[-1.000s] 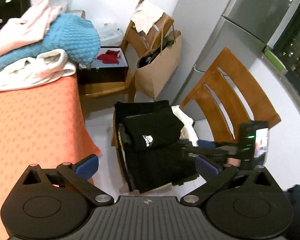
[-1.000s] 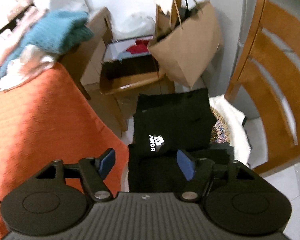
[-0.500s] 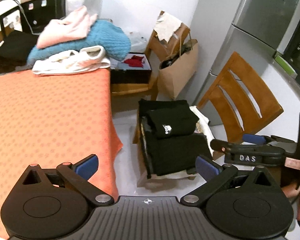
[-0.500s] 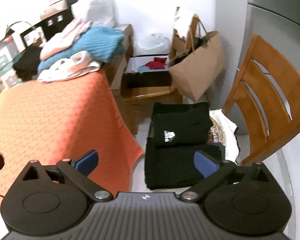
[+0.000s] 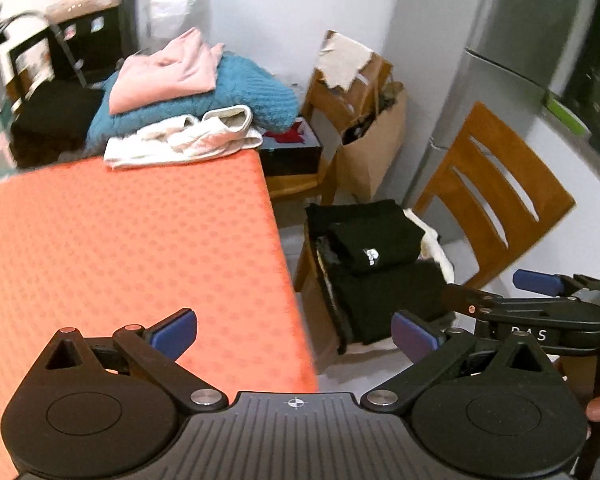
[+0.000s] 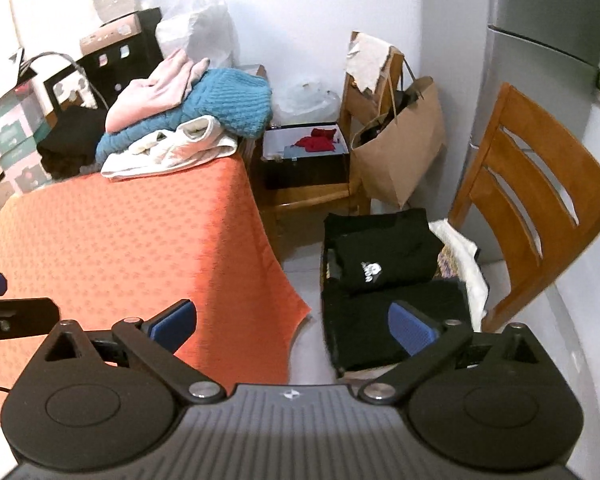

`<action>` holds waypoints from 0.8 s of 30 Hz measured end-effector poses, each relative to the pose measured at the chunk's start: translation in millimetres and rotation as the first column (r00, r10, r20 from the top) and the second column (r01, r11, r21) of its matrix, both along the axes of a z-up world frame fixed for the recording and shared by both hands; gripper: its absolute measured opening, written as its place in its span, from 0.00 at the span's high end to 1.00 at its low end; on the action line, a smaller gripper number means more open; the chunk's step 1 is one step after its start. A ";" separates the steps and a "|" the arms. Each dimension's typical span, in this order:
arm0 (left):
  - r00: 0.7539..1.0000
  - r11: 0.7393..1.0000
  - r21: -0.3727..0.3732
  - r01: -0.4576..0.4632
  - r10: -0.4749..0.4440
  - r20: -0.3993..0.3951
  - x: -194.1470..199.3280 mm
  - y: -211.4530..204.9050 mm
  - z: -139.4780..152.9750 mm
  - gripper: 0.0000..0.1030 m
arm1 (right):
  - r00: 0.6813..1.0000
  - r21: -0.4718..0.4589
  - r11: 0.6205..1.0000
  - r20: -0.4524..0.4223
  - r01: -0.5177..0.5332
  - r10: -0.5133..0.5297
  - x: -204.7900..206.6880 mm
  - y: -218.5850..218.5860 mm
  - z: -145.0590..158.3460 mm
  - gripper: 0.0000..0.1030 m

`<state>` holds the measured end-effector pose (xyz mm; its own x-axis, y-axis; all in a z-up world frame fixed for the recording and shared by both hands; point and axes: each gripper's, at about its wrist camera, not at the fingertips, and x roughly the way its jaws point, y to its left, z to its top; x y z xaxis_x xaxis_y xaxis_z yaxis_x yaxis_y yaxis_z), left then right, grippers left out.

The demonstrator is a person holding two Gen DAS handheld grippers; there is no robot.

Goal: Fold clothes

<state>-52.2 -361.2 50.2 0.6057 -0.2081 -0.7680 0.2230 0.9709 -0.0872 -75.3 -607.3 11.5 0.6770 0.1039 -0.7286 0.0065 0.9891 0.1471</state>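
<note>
Folded black garment with white logo (image 6: 384, 258) tops a dark stack (image 6: 392, 320) on wooden chair (image 6: 536, 184), beside orange-covered table (image 6: 132, 240). Right gripper (image 6: 292, 322): jaws wide apart, empty, above and short of stack. Left gripper (image 5: 294, 332): likewise spread, empty, over table edge.

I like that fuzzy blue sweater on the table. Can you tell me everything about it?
The blue sweater is a thick, chunky knit, bundled up loosely, not neatly folded. It sits at the far end of the orange table. A pink top lies on it, and a cream garment is underneath.
</note>
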 end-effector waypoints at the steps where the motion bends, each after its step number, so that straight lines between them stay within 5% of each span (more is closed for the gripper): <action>1: 1.000 1.000 0.008 0.025 -0.025 0.010 0.5 7.9 0.8 0.00 | 1.000 0.006 1.000 -0.001 0.017 -0.017 -3.9 10.5 0.0 0.00; 16: 0.975 0.974 0.026 0.223 -0.223 -0.001 -2.8 126.4 -4.0 0.00 | 0.953 0.004 0.954 -0.034 0.301 -0.300 -52.7 146.8 -7.0 0.00; 24: 0.973 0.973 -0.004 0.230 -0.230 -0.024 -11.7 172.7 -5.8 0.00 | 0.948 -0.029 0.949 -0.045 0.314 -0.315 -66.4 201.7 -3.6 0.00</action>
